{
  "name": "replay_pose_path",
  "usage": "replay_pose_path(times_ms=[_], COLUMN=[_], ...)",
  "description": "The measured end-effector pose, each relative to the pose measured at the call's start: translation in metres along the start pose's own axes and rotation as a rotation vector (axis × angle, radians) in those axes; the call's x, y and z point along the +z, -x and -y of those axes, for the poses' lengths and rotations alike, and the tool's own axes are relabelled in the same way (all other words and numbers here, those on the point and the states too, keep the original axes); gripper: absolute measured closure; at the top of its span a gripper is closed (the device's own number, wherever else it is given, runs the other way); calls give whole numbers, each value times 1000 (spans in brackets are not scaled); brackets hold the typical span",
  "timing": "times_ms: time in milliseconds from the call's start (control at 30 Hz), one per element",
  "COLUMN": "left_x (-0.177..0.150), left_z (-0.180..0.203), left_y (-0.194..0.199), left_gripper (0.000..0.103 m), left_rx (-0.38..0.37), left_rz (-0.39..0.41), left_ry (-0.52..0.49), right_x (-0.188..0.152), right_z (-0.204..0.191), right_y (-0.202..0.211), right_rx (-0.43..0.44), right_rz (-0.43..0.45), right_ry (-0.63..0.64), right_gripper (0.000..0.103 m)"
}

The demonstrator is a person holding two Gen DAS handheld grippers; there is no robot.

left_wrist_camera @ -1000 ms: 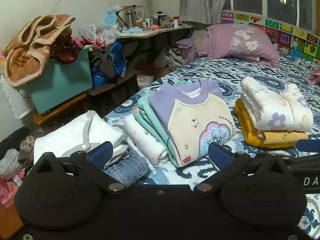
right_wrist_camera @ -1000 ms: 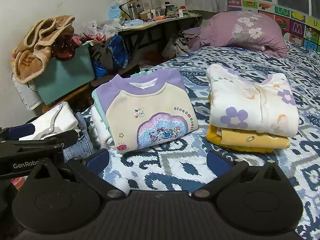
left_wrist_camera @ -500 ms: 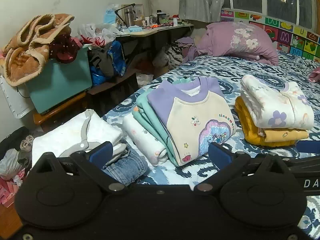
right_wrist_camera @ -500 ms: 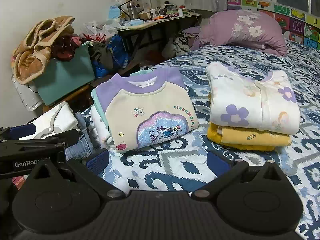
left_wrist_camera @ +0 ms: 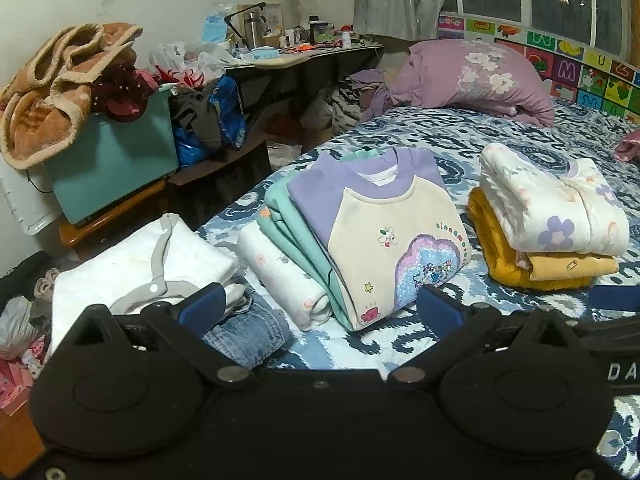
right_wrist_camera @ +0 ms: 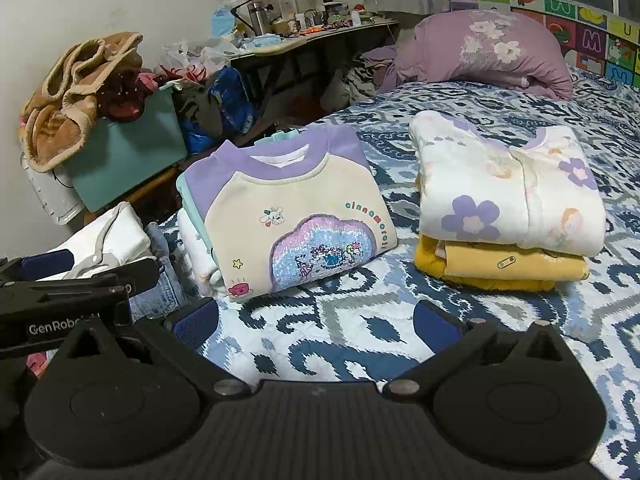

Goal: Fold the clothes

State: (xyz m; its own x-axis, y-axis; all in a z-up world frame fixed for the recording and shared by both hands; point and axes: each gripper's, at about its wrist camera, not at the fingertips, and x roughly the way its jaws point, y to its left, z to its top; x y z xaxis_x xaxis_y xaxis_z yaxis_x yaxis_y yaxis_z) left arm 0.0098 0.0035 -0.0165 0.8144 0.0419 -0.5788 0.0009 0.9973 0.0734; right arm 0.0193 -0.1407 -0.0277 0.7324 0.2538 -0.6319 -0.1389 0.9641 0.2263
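Stillness is the main news: over the last second your two grippers have barely shifted, the view only creeping a little toward the piles, and nothing on the bed has been moved, lifted or refolded. Your left gripper hangs with its jaws spread wide and nothing between them, low over the near edge of the bed, just in front of the sweatshirt; your right gripper is likewise wide and empty, over bare quilt between the two nearer piles. To my eye that means the folding is finished or nearly so, because no loose garment lies within reach in either view. Count what you have: three piles on the bed. The left pile holds a white top with grey trim on jeans, and I cannot tell whether anything is sandwiched between them. The middle pile leans like fanned cards: the purple-and-cream sweatshirt on top, teal layers under it (one garment or two, I cannot say), and a white printed piece at the bottom. The right pile has a floral white garment on a yellow one, with a thin pale layer just showing between. One purple pillow sits at the head, well apart from all three. If more is to be folded, you would likely have to fetch it from the brown blanket heap on the teal box beside the bed.
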Motion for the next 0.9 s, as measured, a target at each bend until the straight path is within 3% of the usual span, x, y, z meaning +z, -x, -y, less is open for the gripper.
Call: replay_pose_path(times_ms=[233, 367, 533, 700, 767, 900], left_x=[4, 9, 19, 19, 19, 19], left_z=[-13, -20, -27, -24, -25, -25], left_y=[-18, -32, -53, -75, -84, -100], left_gripper=[0, 0, 0, 3, 7, 33], left_rx=[-47, -77, -171, -167, -182, -196], left_rz=[3, 68, 76, 111, 109, 103], left_ry=[66, 85, 113, 88, 93, 102], right_x=[-1, 0, -2, -7, -10, -16], right_z=[10, 18, 21, 29, 34, 46], right_y=[-5, -8, -11, -17, -20, -26], right_rx=[18, 40, 58, 73, 81, 107], right_rz=[53, 76, 113, 83, 70, 50], right_ry=[-30, -67, -69, -59, -70, -120], right_gripper=[0, 0, 0, 0, 0, 0])
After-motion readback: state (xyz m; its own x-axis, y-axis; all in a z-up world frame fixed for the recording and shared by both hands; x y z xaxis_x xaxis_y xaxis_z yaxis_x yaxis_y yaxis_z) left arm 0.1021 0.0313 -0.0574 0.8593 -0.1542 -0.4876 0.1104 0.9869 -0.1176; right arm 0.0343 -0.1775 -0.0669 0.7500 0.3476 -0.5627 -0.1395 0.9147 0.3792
